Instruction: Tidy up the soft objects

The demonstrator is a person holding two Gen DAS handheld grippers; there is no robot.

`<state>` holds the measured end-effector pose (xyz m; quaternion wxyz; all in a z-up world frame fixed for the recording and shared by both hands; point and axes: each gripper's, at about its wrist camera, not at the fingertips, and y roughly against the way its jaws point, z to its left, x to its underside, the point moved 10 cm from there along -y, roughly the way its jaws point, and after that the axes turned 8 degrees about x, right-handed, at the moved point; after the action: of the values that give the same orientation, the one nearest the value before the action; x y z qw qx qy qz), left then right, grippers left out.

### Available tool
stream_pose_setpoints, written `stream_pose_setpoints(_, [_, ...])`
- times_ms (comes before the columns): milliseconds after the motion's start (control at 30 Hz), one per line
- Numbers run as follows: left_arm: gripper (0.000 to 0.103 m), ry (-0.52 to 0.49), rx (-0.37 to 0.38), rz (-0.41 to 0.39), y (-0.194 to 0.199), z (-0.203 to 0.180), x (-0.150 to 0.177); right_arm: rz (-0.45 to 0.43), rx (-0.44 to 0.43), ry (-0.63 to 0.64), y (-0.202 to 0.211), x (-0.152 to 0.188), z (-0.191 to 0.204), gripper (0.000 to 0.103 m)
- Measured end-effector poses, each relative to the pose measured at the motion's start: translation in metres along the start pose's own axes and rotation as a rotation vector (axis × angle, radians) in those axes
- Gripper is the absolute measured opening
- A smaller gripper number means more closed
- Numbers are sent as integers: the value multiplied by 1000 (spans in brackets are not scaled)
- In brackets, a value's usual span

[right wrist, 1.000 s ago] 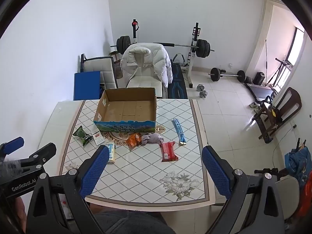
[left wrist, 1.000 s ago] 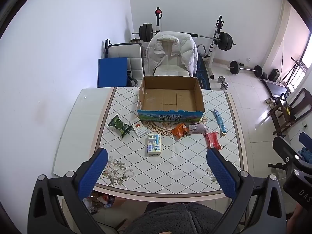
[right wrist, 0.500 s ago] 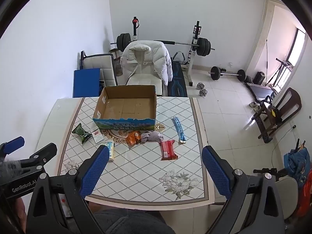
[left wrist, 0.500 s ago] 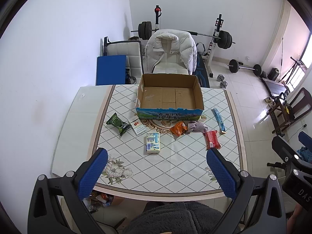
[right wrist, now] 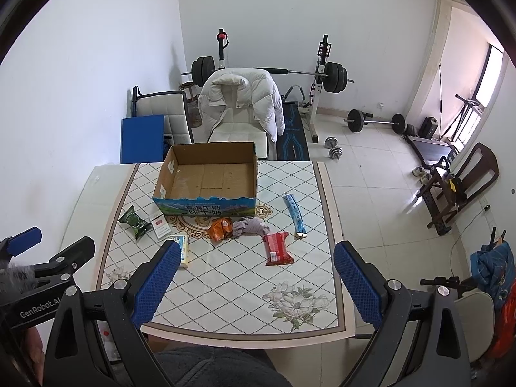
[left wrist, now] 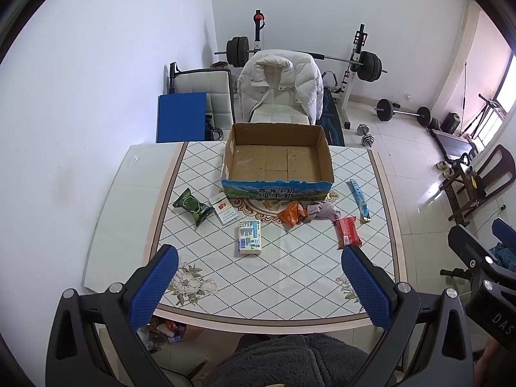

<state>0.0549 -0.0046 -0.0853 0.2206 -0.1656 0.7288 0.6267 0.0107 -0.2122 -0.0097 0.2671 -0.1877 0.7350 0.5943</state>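
An open, empty cardboard box (left wrist: 277, 164) (right wrist: 209, 177) stands at the far middle of the tiled table. In front of it lie a green packet (left wrist: 191, 206) (right wrist: 134, 222), a white carton with red print (left wrist: 224, 212), a tissue pack (left wrist: 250, 237) (right wrist: 182, 248), an orange packet (left wrist: 292, 213) (right wrist: 220, 228), a grey cloth (left wrist: 322, 211) (right wrist: 250, 226), a red packet (left wrist: 346, 232) (right wrist: 277, 247) and a blue tube (left wrist: 358, 198) (right wrist: 295, 214). My left gripper (left wrist: 259, 282) and right gripper (right wrist: 254, 277) hang open, high above the near table edge, with nothing between the fingers.
A chair draped with a white puffer jacket (left wrist: 280, 80) stands behind the table (left wrist: 290, 277), beside a blue pad (left wrist: 181, 116). Barbell rack (left wrist: 354, 61) and dumbbells sit on the floor beyond. A wooden chair (right wrist: 461, 177) is at the right. A person's dark fleece (left wrist: 290, 361) fills the bottom.
Both grippers have drawn back and slightly up, so the table and box sit a little farther away in both views. Nothing on the table has moved.
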Motion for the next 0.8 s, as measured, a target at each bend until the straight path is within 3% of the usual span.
stream_pose_setpoints(800, [103,-8,-3,-8,7,-10,-2,-7,22,-18,-6,-2,-3,98])
